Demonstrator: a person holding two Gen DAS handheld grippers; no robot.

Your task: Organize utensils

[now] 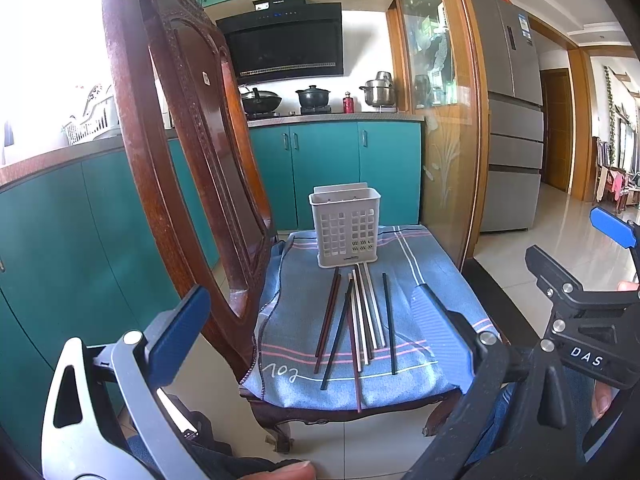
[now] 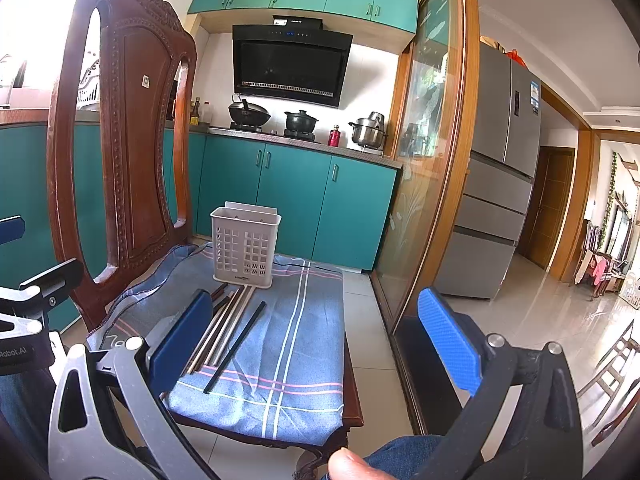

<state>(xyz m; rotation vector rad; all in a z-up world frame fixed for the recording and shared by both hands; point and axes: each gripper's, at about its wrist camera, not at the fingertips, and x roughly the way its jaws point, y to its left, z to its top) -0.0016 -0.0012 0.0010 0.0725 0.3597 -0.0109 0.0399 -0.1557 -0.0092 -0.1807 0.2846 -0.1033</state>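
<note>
Thin, stiff, light chopsticks (image 1: 360, 320) lie before the holder (image 1: 345, 226), best pinched mid-shaft; left gripper (image 1: 320, 320) and right gripper (image 2: 316, 332) gape wide, empty.

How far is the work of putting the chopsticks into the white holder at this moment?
Nothing looks done yet: the white holder shows no sticks above its rim, and the chopsticks all lie on the blue cloth. Nothing is in hand: the left gripper and right gripper are open. Every chopstick remains to be placed.
</note>
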